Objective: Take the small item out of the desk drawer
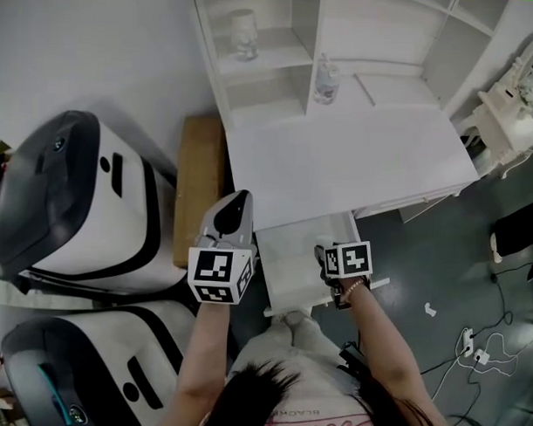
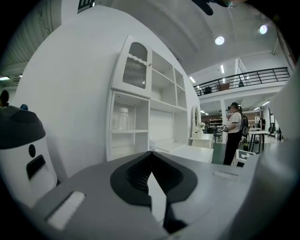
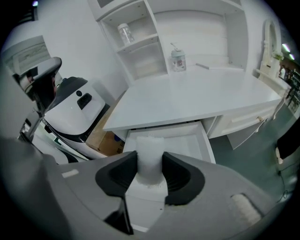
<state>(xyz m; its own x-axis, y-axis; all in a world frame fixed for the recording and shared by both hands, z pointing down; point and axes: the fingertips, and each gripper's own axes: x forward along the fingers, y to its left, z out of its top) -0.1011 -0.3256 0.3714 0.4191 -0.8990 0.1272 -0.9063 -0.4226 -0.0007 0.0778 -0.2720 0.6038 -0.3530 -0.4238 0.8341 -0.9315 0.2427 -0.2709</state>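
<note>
The desk drawer point(image 3: 197, 140) stands pulled out under the white desktop point(image 3: 197, 98). My right gripper point(image 3: 149, 157) hovers above the drawer, shut on a small white block-shaped item point(image 3: 150, 143) that sticks up between its dark pads. In the head view the right gripper point(image 1: 321, 252) sits over the open drawer point(image 1: 291, 261); the item is too small to make out there. My left gripper point(image 1: 237, 202) is held left of the drawer, pointing away toward the shelves. Its jaws point(image 2: 151, 157) meet at the tips with nothing between them.
A clear bottle point(image 3: 177, 60) stands at the back of the desk, and a jar point(image 3: 124, 33) sits in the shelf unit. Two large white machines point(image 1: 75, 201) and a cardboard box point(image 1: 200, 179) crowd the left side. A person point(image 2: 233, 131) stands far off. Cables point(image 1: 471, 346) lie on the floor at the right.
</note>
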